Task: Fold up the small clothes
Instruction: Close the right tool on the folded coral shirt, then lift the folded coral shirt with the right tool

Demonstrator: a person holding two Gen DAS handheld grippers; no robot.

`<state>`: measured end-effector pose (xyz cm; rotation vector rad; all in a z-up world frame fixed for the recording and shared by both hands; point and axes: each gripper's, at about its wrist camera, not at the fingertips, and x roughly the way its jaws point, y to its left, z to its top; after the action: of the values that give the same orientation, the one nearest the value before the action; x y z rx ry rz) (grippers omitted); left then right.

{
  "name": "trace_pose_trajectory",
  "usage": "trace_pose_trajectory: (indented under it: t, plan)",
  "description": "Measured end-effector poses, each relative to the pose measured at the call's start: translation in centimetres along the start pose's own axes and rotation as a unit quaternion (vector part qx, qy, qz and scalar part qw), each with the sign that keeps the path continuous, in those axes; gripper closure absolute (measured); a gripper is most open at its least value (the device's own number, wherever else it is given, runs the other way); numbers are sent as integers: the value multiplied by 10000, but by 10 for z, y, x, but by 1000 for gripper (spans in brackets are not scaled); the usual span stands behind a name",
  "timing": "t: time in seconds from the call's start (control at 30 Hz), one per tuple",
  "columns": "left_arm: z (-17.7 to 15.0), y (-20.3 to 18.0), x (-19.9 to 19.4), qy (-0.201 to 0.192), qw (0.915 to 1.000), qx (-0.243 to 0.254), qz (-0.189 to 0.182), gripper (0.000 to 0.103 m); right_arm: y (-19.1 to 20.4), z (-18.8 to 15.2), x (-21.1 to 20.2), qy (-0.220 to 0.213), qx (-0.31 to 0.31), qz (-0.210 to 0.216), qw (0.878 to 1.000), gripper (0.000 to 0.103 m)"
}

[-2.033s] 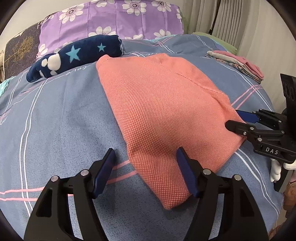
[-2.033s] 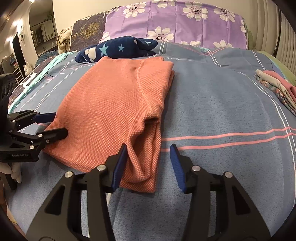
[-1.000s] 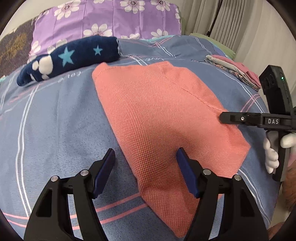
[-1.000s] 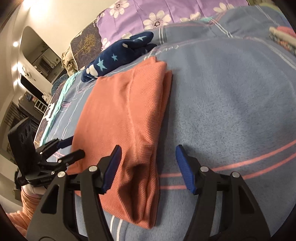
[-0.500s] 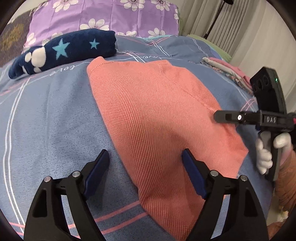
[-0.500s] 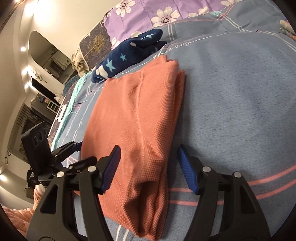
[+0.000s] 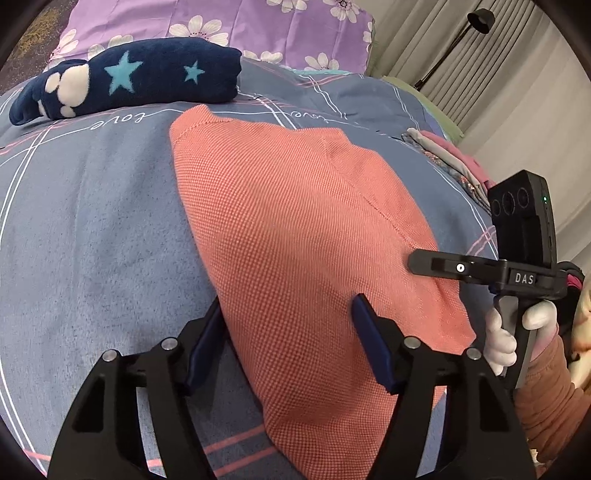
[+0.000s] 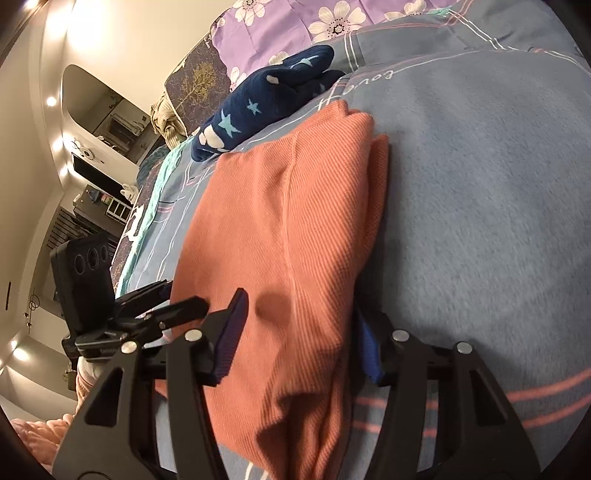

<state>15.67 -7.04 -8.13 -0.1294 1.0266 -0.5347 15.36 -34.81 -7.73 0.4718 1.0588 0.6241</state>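
A salmon-orange knit garment (image 7: 295, 229) lies folded lengthwise on the blue bed cover (image 7: 92, 229); it also shows in the right wrist view (image 8: 288, 229). My left gripper (image 7: 286, 343) is open, its jaws astride the garment's left edge near the lower end. My right gripper (image 8: 299, 339) is open, its jaws astride the garment's folded right edge, one above and one at the side. The right gripper also shows side-on in the left wrist view (image 7: 480, 269), and the left gripper in the right wrist view (image 8: 159, 306).
A rolled navy blanket with stars (image 7: 125, 85) lies beyond the garment's far end, in front of a purple flowered pillow (image 7: 229, 26). A stack of folded clothes (image 7: 454, 162) sits at the right of the bed. Curtains and a lamp stand behind it.
Both grippers have moved forward and down onto the garment's lower end; each now has fabric between its open jaws. The right gripper has tilted onto its side.
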Motion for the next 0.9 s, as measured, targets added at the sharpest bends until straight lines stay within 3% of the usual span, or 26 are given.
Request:
trace_pose_trajectory:
  t: [0.37,0.57,0.67,0.73,0.8,0.83,0.9]
  plan:
    - [-1,3,-1,44,10000,-1,29,32,3,-4,-1,145,-175,-224,9995,45]
    - [0,13,4,-43,9996,-14,-291,29,9,11,19,187,-507,-253,9982,34]
    - [6,20,12,-325,9983,-8,-483,29,9,25,30,107,-402,-207,9989,35]
    - [10,22,13,-394,9979,-125,-499,36,10,29,32,98,-286,-347,9989,48]
    - [12,16,10,-418,9986,-61,-304,63,14,30,31,63,-293,-553,9980,65]
    - [12,11,7,-461,9986,-8,-266,66,16,29,29,23,-293,-586,9979,75]
    - [13,-2,-5,-610,9979,229,-60,72,25,25,17,-169,-365,-653,9971,82]
